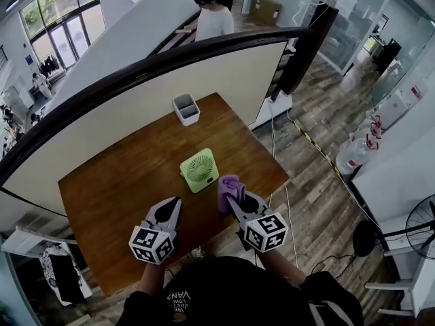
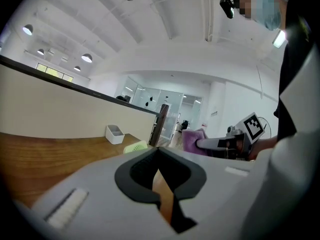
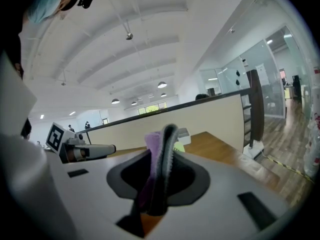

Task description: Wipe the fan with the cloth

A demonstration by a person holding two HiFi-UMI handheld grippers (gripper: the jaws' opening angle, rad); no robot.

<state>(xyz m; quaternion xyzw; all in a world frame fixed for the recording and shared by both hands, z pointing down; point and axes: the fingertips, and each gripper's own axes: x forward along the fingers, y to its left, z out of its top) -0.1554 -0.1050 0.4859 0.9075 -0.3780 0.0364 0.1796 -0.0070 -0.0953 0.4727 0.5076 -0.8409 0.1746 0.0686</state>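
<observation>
A small light-green fan (image 1: 199,170) stands near the middle of the brown table (image 1: 115,195), tilted back. Just right of the fan, my right gripper (image 1: 230,197) is shut on a purple cloth (image 1: 230,185), which bunches up out of the jaws. In the right gripper view the cloth (image 3: 153,145) is pinched in the right gripper (image 3: 165,134), with a sliver of the fan (image 3: 178,146) behind it. My left gripper (image 1: 177,202) is shut and empty, down and left of the fan. In the left gripper view its jaws (image 2: 159,154) meet with nothing in them; the fan (image 2: 135,146) peeks over them.
A white open box (image 1: 186,109) sits at the table's far edge, against a curved cream partition (image 1: 136,94). A person stands behind the partition. Cables run over the wood floor to the right of the table, near a standing fan (image 1: 421,226).
</observation>
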